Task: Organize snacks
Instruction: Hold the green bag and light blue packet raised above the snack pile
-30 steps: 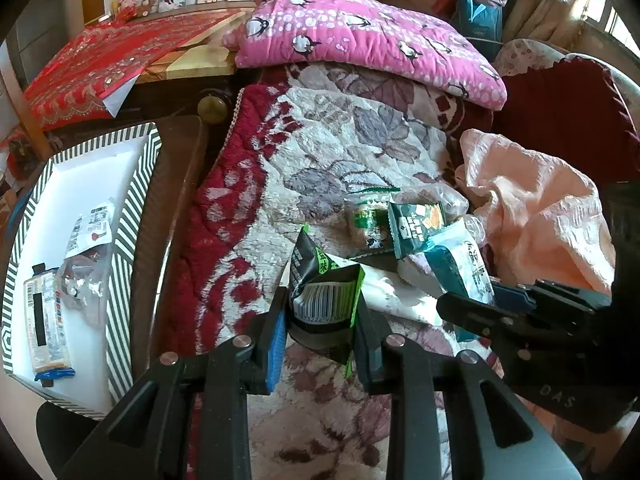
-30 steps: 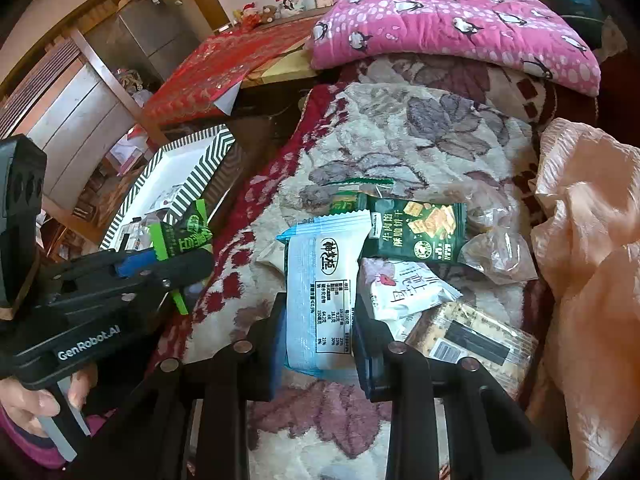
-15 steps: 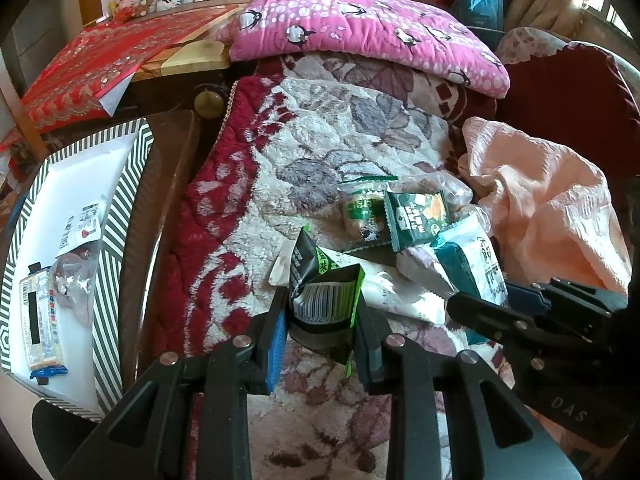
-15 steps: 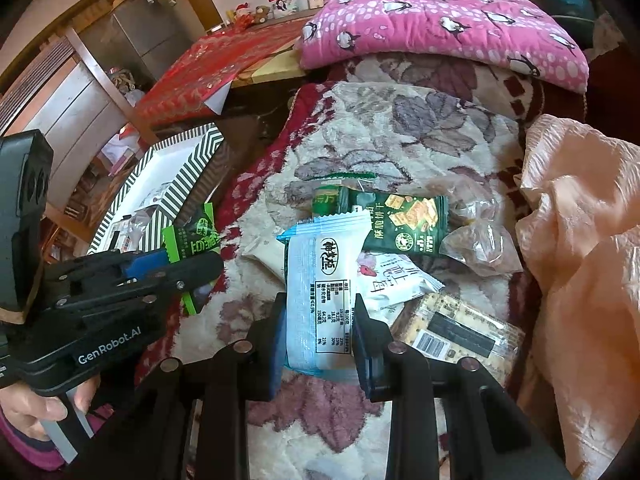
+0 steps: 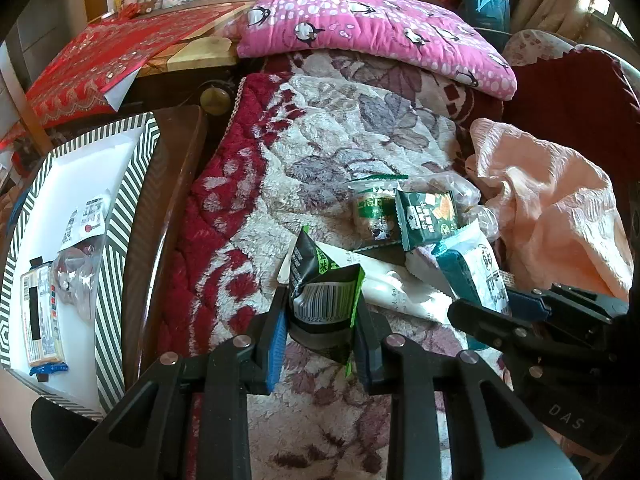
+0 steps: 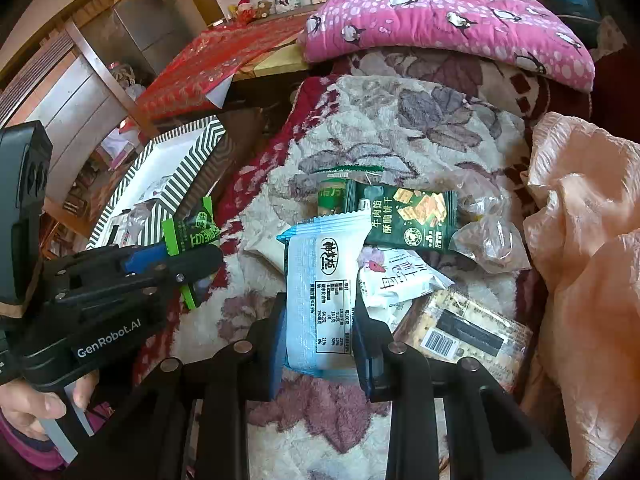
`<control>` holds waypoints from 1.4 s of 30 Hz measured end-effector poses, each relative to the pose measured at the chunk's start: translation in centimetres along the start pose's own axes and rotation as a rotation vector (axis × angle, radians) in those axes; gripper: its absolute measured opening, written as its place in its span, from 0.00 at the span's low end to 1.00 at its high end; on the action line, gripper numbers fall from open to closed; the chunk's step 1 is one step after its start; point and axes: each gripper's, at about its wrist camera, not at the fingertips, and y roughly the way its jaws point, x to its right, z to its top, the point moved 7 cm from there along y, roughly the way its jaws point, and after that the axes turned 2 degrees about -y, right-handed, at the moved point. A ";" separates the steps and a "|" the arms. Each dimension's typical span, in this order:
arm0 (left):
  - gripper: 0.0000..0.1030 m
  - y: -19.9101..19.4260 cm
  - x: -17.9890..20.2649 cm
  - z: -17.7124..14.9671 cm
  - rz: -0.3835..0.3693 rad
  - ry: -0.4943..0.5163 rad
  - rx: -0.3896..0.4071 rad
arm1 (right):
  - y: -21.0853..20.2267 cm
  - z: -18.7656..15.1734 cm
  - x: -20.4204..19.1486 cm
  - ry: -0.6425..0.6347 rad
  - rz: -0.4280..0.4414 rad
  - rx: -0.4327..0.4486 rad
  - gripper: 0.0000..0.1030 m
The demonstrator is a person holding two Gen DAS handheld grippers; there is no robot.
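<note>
Both tools have drawn back slightly from the snack pile. Left tool (image 5: 320,320) clamps one green-black packet (image 5: 322,300); right tool (image 6: 320,340) clamps one pale-blue packet (image 6: 320,296), both raised above the blanket (image 5: 320,140). Striped box (image 5: 120,220) at left holds three packets.

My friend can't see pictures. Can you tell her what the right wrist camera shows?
The right hand-held gripper pinches a pale blue snack packet above a flowery blanket strewn with more snacks, including a dark green cracker packet. On the left, the left hand-held gripper holds a green-and-black packet near a striped box.
</note>
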 end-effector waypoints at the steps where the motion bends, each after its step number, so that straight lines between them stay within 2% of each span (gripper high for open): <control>1: 0.27 0.0 0.0 0.0 0.000 0.000 0.000 | 0.0 0.0 0.1 0.001 0.001 0.000 0.30; 23: 0.27 -1.1 -2.4 0.3 0.019 -0.048 0.022 | 1.0 1.2 -2.5 -0.049 0.015 -0.012 0.30; 33: 0.27 -2.7 -4.5 1.1 0.042 -0.071 0.064 | 1.3 2.9 -5.2 -0.113 0.020 -0.016 0.30; 42: 0.27 -4.1 -8.1 1.5 0.070 -0.127 0.089 | 2.3 4.5 -8.9 -0.187 0.041 -0.022 0.31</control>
